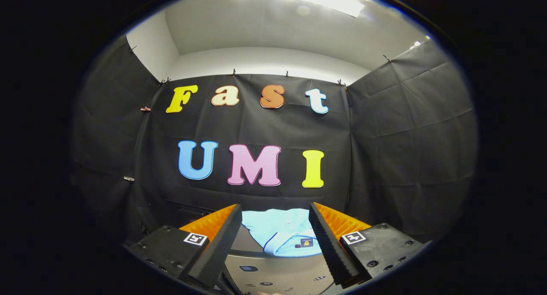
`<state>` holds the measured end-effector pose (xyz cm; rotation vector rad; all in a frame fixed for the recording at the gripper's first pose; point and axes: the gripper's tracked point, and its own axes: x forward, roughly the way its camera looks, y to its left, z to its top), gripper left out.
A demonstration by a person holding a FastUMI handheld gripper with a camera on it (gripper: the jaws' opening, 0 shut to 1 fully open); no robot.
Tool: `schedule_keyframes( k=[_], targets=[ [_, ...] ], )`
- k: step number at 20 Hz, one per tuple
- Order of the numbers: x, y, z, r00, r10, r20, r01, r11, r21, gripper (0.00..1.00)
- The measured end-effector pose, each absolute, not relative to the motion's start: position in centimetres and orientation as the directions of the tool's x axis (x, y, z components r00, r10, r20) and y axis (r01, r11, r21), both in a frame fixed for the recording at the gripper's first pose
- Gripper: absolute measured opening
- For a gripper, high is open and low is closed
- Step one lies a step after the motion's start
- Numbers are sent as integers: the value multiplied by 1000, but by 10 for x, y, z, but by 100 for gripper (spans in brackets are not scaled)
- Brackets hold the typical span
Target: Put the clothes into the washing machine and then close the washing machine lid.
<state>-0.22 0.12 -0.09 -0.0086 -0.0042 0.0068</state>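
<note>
Low in the middle of the frame, the claw stands wide open, its two fingers spread and gripping nothing. Between and just beyond the fingertips lies a folded light blue collared shirt with a small dark tag, resting on the flat grey top of a washing machine. Behind it hangs the booth's black cloth wall, with a white ceiling above.

Nothing here reads clearly to me. The small dark tag on the light blue shirt, low in the frame's centre between my tongs, is too tiny to make out.
</note>
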Motion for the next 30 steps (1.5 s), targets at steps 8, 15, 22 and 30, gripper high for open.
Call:
schedule_keyframes(
  k=[8,15,22,30],
  targets=[
    [22,1,9,1000,14,17,-14,1000,-7,98],
    [88,-7,5,997,13,-76,-13,1000,-5,98],
    [157,-16,-14,978,25,-206,-22,1000,19,98],
    [224,-40,-93,887,7,-462,15,999,44,98]
  ],
)
